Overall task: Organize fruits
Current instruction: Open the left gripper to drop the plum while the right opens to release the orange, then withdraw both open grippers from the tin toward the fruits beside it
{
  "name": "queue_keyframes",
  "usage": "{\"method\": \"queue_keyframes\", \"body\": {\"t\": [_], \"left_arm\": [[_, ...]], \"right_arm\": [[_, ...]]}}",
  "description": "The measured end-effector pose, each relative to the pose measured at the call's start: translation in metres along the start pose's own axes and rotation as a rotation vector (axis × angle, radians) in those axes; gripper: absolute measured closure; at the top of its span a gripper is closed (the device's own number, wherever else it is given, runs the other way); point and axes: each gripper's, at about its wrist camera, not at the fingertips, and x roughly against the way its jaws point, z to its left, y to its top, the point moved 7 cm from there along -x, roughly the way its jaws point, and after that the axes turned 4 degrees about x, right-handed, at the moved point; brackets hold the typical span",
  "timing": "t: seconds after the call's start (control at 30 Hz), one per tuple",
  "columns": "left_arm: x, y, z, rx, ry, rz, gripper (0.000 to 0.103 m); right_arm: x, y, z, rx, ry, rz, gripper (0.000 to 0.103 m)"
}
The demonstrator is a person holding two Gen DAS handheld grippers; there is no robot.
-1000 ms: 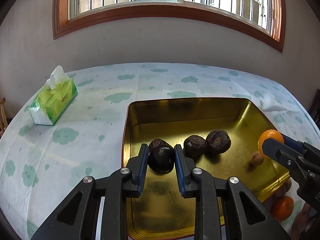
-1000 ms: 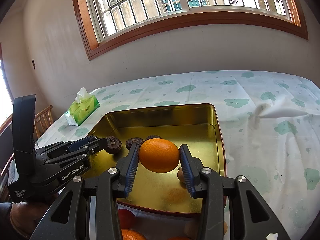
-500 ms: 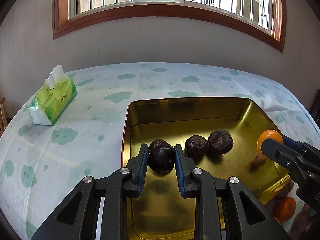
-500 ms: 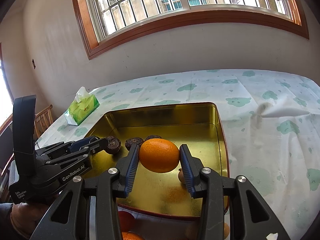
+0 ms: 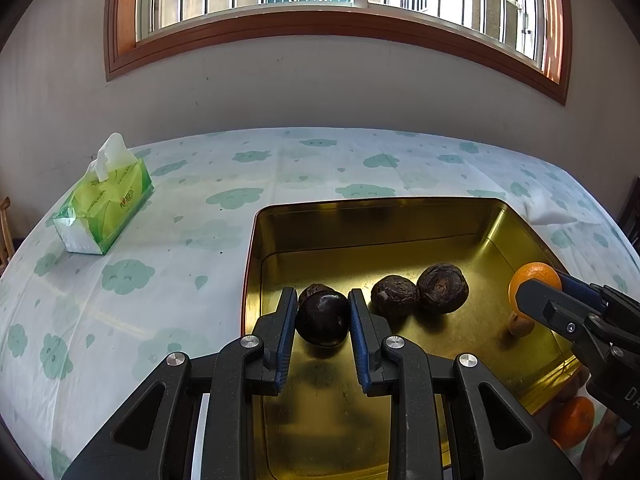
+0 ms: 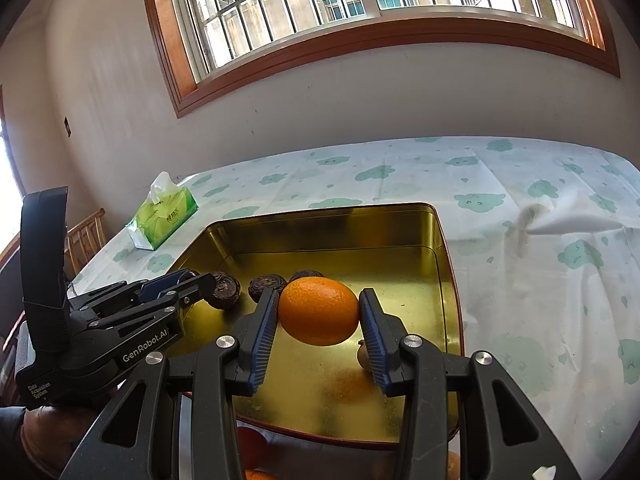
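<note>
A gold metal tray [image 5: 376,216] [image 6: 328,224] sits on the cloud-print tablecloth. My left gripper [image 5: 322,318] is shut on a dark smooth round fruit [image 5: 322,322] and holds it just above the tray's left side. Three wrinkled dark fruits [image 5: 394,294] lie in the tray, one right behind the held fruit. My right gripper [image 6: 319,314] is shut on an orange [image 6: 319,310] above the tray's right side; it shows in the left wrist view [image 5: 534,276]. A small brown fruit [image 5: 520,326] [image 6: 363,356] lies on the tray floor under the orange.
A green tissue pack [image 5: 106,208] [image 6: 164,214] lies on the table far left of the tray. More oranges [image 5: 572,422] lie on the table at the tray's near edge. A wooden chair [image 6: 86,236] stands at the table's left.
Both grippers keep their fruits and have drifted slightly forward over the tray. The fruits in the tray have not moved.
</note>
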Motion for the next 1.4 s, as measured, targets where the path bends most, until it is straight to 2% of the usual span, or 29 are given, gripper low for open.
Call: {"method": "queue_keyframes", "body": {"t": [0.3,0.37,0.43,0.5,0.63,0.73,0.97,1.23,1.33,1.4], "left_arm": [[-0.002,0.003,-0.001,0.011,0.001,-0.005,0.074],[-0.001,0.003,-0.002,0.011,-0.005,-0.009,0.068],[0.001,0.002,-0.006,-0.006,-0.009,-0.013,0.05],[0.001,0.001,-0.011,-0.019,-0.024,-0.014,0.042],[0.004,0.0,-0.012,-0.029,0.005,-0.028,0.03],[0.006,0.0,-0.009,-0.006,-0.017,-0.028,0.03],[0.019,-0.001,-0.01,0.0,0.0,-0.038,0.029],[0.051,-0.007,-0.005,0.019,0.008,-0.063,0.027],[0.068,-0.018,-0.009,0.019,-0.038,-0.059,0.026],[0.075,-0.031,-0.019,-0.014,-0.099,-0.017,0.026]], "right_arm": [[-0.005,0.003,0.0,0.002,0.013,-0.007,0.063],[-0.004,0.005,0.0,0.007,0.01,-0.019,0.063],[-0.004,0.005,0.001,0.011,0.007,-0.023,0.062],[-0.004,0.006,0.0,0.007,0.008,-0.025,0.062],[-0.001,0.006,-0.004,-0.008,0.004,-0.034,0.061],[0.004,0.006,-0.008,-0.024,0.002,-0.036,0.061],[0.026,0.002,-0.017,-0.052,-0.009,-0.048,0.059],[0.057,-0.026,-0.042,-0.067,-0.058,-0.022,0.059],[0.068,-0.041,-0.059,-0.101,-0.079,0.002,0.058],[0.077,-0.045,-0.071,-0.121,-0.103,-0.001,0.058]]}}
